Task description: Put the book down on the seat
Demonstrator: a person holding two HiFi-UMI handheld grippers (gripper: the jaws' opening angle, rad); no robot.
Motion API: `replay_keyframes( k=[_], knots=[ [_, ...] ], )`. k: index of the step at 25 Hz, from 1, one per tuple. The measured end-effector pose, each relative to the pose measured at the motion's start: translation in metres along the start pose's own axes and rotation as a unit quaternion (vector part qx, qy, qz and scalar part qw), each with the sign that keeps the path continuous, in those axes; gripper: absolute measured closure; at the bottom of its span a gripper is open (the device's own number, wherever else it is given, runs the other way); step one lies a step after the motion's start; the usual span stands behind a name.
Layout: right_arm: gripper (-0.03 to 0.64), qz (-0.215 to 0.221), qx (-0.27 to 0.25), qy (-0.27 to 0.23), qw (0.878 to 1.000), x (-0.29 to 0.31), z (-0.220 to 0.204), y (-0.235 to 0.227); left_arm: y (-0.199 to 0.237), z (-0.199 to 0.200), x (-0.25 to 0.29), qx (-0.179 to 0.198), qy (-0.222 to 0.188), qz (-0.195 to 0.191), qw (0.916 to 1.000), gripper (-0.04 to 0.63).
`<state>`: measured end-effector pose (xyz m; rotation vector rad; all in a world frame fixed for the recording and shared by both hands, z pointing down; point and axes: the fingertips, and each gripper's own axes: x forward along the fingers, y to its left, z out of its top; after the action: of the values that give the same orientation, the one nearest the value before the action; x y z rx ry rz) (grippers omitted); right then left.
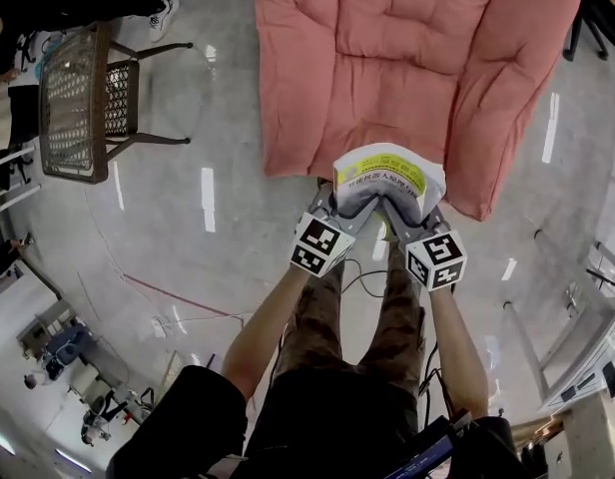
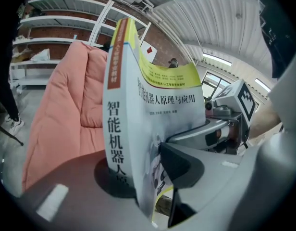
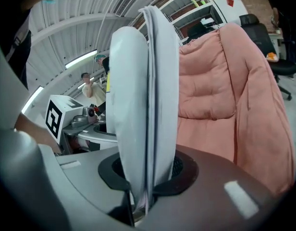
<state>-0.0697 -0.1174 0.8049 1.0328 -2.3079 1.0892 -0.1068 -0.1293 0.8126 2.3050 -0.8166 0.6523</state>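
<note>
A white book [image 1: 387,173] with a yellow band on its cover is held between both grippers just in front of the pink cushioned seat [image 1: 407,58]. My left gripper [image 1: 355,206] grips its lower left edge, my right gripper [image 1: 399,213] the lower right. In the left gripper view the book [image 2: 153,105] stands upright with its spine toward the camera, and the left gripper [image 2: 143,182] is shut on it. In the right gripper view the right gripper [image 3: 145,177] pinches the book's page edges [image 3: 148,105]. The pink seat [image 2: 66,114] [image 3: 220,95] lies beyond the book.
A wicker chair [image 1: 78,103] stands at the far left on the glossy grey floor [image 1: 188,247]. White furniture [image 1: 587,367] lines the right edge. Metal shelves [image 2: 52,13] stand behind the seat, and a black office chair [image 3: 263,32] is to its right.
</note>
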Motion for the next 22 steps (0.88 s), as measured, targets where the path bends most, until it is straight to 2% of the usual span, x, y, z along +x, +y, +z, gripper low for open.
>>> replay_keyframes(
  k=[15,19,22],
  knots=[
    [0.534,0.035,0.013,-0.018,0.999,0.019,-0.072,-0.026,0.003,-0.070,0.037,-0.017,-0.003,-0.021,0.9996,0.407],
    [0.537,0.050,0.019,-0.028,0.998,0.019,-0.072,-0.027,0.008,-0.072,0.040,-0.019,-0.007,-0.025,0.9995,0.364],
    [0.538,0.072,0.020,-0.040,0.996,0.018,-0.061,-0.025,0.012,-0.062,0.037,-0.008,-0.032,-0.038,0.9987,0.360]
  ],
)
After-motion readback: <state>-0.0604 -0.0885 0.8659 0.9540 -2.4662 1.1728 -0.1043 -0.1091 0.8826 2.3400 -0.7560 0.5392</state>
